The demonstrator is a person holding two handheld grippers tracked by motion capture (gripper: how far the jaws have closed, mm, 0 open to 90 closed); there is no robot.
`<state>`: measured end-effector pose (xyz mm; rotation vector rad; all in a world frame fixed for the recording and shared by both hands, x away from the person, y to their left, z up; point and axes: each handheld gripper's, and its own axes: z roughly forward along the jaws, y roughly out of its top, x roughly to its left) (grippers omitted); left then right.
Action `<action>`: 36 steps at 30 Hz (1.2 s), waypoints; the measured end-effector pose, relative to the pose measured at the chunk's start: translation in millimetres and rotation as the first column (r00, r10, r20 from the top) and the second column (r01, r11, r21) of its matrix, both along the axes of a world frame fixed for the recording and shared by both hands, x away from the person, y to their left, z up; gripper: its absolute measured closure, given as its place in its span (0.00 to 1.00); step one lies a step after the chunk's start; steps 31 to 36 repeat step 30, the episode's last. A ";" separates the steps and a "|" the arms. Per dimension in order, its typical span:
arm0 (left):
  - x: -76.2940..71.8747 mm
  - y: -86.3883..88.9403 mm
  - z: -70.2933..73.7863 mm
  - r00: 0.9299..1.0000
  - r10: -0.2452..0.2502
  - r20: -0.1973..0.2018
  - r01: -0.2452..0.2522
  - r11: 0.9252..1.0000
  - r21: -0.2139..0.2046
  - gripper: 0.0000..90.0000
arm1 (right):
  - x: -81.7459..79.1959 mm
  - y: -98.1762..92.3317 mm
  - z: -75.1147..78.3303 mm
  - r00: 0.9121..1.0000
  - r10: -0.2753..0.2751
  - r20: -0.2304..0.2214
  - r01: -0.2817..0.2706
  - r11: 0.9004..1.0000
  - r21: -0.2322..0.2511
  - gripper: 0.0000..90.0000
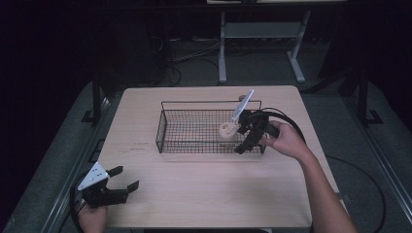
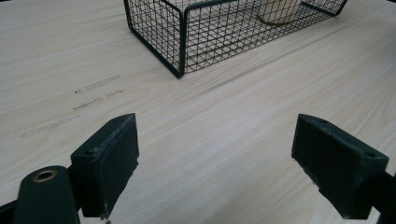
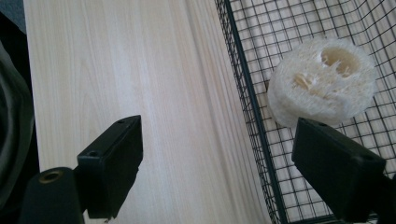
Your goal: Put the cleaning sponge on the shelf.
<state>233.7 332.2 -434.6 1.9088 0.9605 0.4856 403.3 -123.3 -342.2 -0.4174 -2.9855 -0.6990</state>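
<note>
Right tongs, jaws standing wide and empty, are straddling the wire basket rim at centre right; the loofah slice is lying inside. Withdrawing cleanly means lifting clear of the wire. Left tongs, agape and empty, are resting on the desk at lower left.

Faint marks on table (unreadable), no legible text

A cream, fibrous round loofah slice lay in the black square-meshed wire basket. The rectangular wooden table was pale beige with fine straight grain.
</note>
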 end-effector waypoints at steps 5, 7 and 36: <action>-0.1 -0.5 0.0 1.000 -0.003 0.001 0.003 1.000 0.005 0.15 | -4.3 -3.5 -3.8 1.000 0.000 -0.001 0.000 1.000 0.007 0.18; -0.2 -0.4 0.1 1.000 -0.002 0.001 0.002 1.000 0.004 0.15 | -6.1 -5.1 -5.7 1.000 -0.004 -0.001 0.004 1.000 0.008 0.18; 1.0 -1.5 -0.1 1.000 -0.006 0.002 0.006 1.000 0.007 0.15 | -35.8 -16.2 -15.5 1.000 0.020 0.005 -0.020 1.000 -0.001 0.18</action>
